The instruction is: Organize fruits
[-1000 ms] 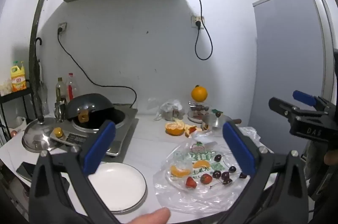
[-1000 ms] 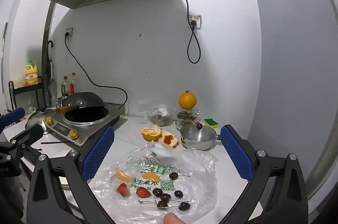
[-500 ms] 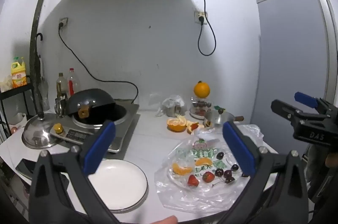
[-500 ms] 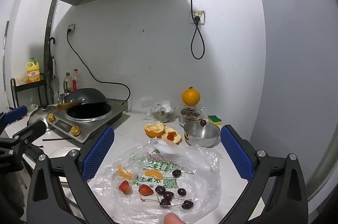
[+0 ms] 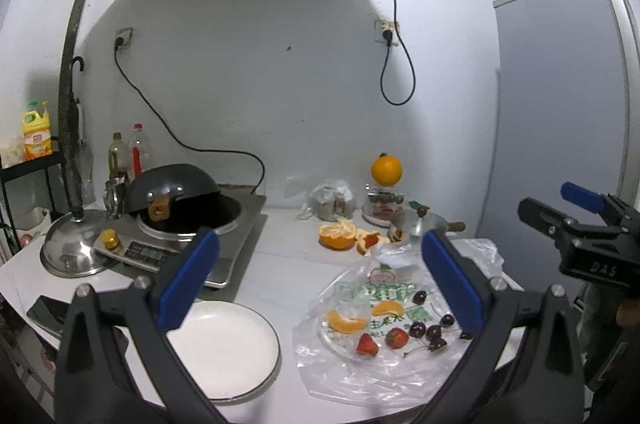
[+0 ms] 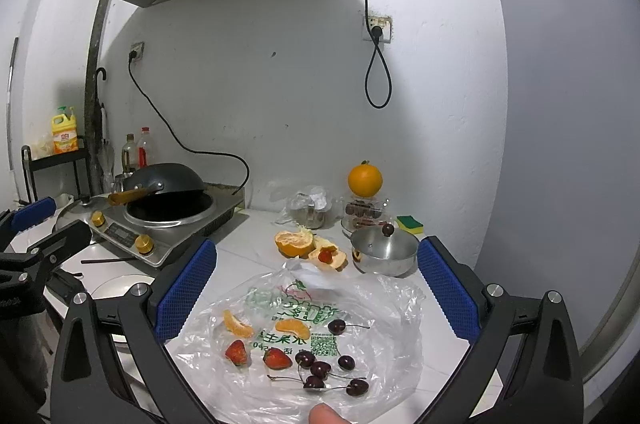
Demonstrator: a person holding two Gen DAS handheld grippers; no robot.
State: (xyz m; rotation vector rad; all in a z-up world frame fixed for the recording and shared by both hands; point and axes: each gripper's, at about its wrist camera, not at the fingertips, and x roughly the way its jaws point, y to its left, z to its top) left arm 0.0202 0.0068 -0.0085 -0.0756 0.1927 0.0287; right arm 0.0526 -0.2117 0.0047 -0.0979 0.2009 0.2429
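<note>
Both grippers, left (image 5: 320,280) and right (image 6: 316,288), hover with fingers wide apart, holding nothing. Fruit lies on a bag (image 6: 384,308) beside a plate (image 5: 224,348); a pot (image 6: 384,256) and peeled orange (image 6: 294,243) sit behind.

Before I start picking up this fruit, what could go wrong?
The cherries lie bunched with crossing stems, so gripping one may drag others along. The fruit sits on a loose plastic bag near the counter's front edge; a tug could slide it off. The strawberries and orange segments look soft and could be crushed by a hard squeeze on the way to the white plate.
</note>
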